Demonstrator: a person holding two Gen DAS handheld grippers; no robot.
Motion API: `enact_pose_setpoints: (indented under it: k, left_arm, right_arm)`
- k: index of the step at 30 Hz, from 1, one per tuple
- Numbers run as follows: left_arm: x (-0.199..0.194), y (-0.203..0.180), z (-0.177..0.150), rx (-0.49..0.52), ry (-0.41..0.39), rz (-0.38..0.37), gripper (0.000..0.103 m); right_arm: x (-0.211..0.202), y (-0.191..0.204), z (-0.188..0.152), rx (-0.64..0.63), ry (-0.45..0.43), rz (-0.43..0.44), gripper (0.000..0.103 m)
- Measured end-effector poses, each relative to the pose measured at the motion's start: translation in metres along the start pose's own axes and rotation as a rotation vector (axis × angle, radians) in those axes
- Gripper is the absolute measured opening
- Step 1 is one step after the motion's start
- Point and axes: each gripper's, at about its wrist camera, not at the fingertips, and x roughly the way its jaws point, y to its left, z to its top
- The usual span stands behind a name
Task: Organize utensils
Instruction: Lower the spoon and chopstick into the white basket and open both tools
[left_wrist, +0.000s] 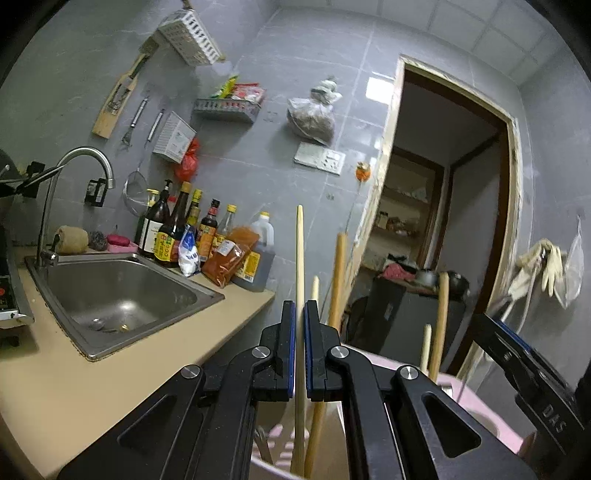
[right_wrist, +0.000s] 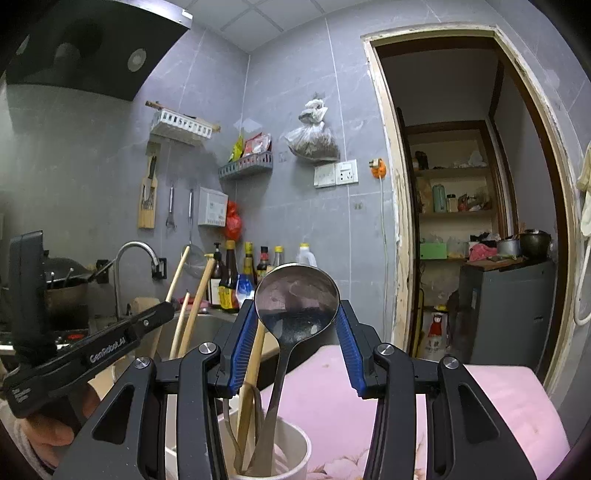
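My left gripper (left_wrist: 299, 308) is shut on a pale wooden chopstick (left_wrist: 299, 258) that stands upright over a pink holder (left_wrist: 476, 406); more wooden sticks (left_wrist: 337, 280) stand beside it. The left gripper also shows in the right wrist view (right_wrist: 168, 306). My right gripper (right_wrist: 297, 310) is open, its blue pads on either side of a steel ladle (right_wrist: 297, 295). The ladle stands in a white cup (right_wrist: 291, 454) with a wooden handle (right_wrist: 251, 373). The right gripper shows in the left wrist view (left_wrist: 491, 325).
A steel sink (left_wrist: 122, 295) with a tap (left_wrist: 85, 162) sits in the beige counter (left_wrist: 74, 387). Sauce bottles (left_wrist: 177, 229) line the wall behind it. A pink surface (right_wrist: 369, 398) lies under the cup. An open doorway (right_wrist: 461, 203) is to the right.
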Motion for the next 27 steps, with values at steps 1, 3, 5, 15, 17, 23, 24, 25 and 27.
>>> enact_pose_setpoints:
  k: [1,3,5,15,17,23,24,25,27]
  left_arm:
    - [0.0,-0.002,-0.003,0.011,0.008,-0.001,0.002]
    - [-0.001,-0.005,-0.007,0.027,0.018,-0.001,0.002]
    - [-0.002,-0.007,-0.01,0.035,0.026,-0.003,0.002]
    - [-0.008,-0.004,-0.013,0.018,0.062,-0.03,0.004]
    - [-0.011,-0.003,-0.012,0.014,0.058,-0.034,0.004]
    - [-0.019,-0.004,-0.004,0.007,0.046,-0.046,0.022]
    - [-0.021,-0.004,-0.003,-0.001,0.04,-0.048,0.027]
    - [-0.023,-0.004,-0.001,-0.007,0.034,-0.053,0.035]
    - [-0.027,-0.006,0.002,-0.009,0.025,-0.06,0.04]
  right_arm:
    - [0.001,0.0,-0.001,0.001,0.006,0.001,0.041]
    - [0.003,0.0,-0.004,0.0,0.018,0.004,0.041]
    - [0.005,0.0,-0.005,-0.001,0.03,0.007,0.042]
    - [0.003,0.002,-0.007,-0.003,0.025,0.016,0.046]
    - [0.002,0.002,-0.006,0.003,0.02,0.015,0.046]
    - [-0.006,0.001,0.0,0.009,-0.01,-0.012,0.058]
    - [-0.008,0.0,0.002,0.011,-0.012,-0.02,0.062]
    - [-0.01,-0.002,0.004,0.015,-0.015,-0.029,0.067]
    - [-0.019,-0.006,0.008,0.019,-0.024,-0.054,0.073]
